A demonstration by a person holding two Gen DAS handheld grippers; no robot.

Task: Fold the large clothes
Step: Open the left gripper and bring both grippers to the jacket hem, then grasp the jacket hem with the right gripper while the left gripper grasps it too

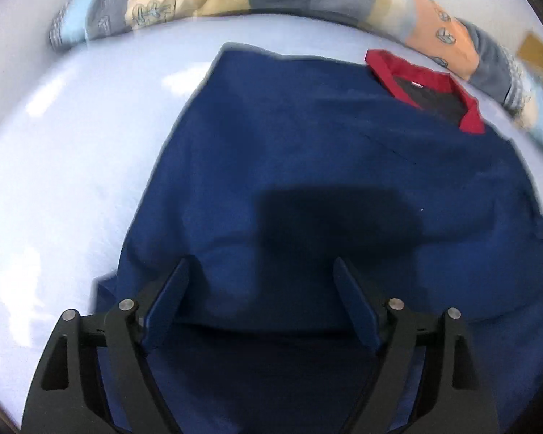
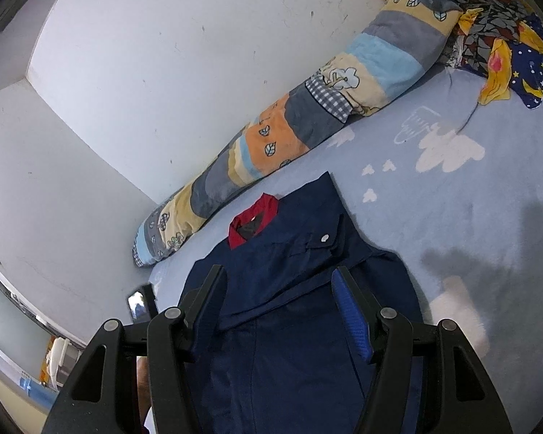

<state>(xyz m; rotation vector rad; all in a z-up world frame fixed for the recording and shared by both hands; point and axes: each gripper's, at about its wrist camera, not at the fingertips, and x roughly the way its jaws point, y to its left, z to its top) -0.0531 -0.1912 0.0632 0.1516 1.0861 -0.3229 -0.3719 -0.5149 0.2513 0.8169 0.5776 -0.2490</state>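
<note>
gaping grippers (image 1: 260, 271) (image 2: 278, 278) over jacket (image 1: 307, 166)

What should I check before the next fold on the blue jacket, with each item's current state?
1. Left tongs open: ok.
2. Right tongs open: ok.
3. Neither holds cloth: ok; both sit over the blue jacket with nothing between the fingers.
4. Red collar at the far end by the patchwork bolster: ok.
5. Jacket flat: not ok; a flap with a snap button is raised and creased.
6. Near hem position: cannot tell, out of view.
</note>
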